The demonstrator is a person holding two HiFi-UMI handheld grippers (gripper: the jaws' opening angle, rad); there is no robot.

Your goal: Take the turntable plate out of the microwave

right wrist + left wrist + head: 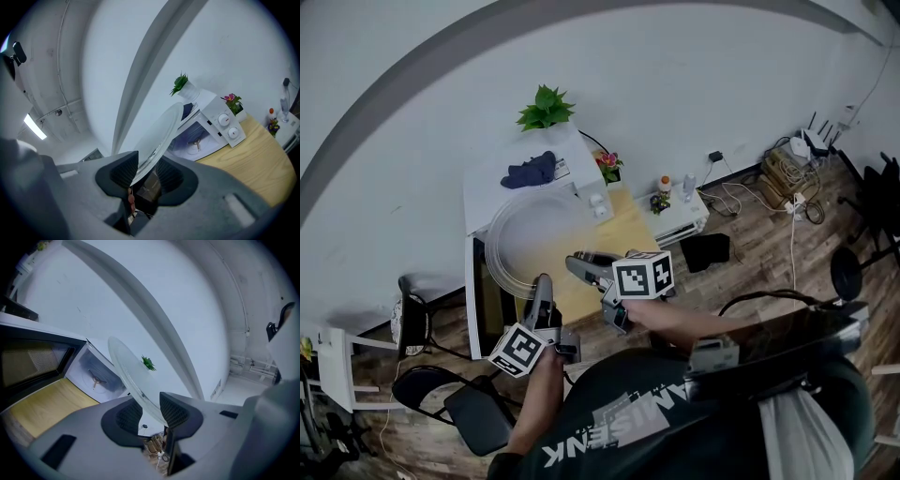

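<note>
While the plate (525, 239) hangs in the air just in front of the open microwave (487, 197), both grippers clamp its near rim. The left gripper (543, 279) has its jaws narrowed onto the rim at the plate's near left; in its own view the plate (133, 376) runs slanted between the two ribbed pads (174, 409). The right gripper (574, 263) grips the rim just beside it, and in its view the plate (161, 133) leans up and away from the pads (123, 169). The plate is clear glass, fully outside the oven and above the wooden table (623, 230). Behind it the door (33, 362) stands swung open and the three-armed hub (95, 379) shows on the oven floor. A blue cloth (530, 171) and a green plant (547, 108) sit on top of the microwave.
</note>
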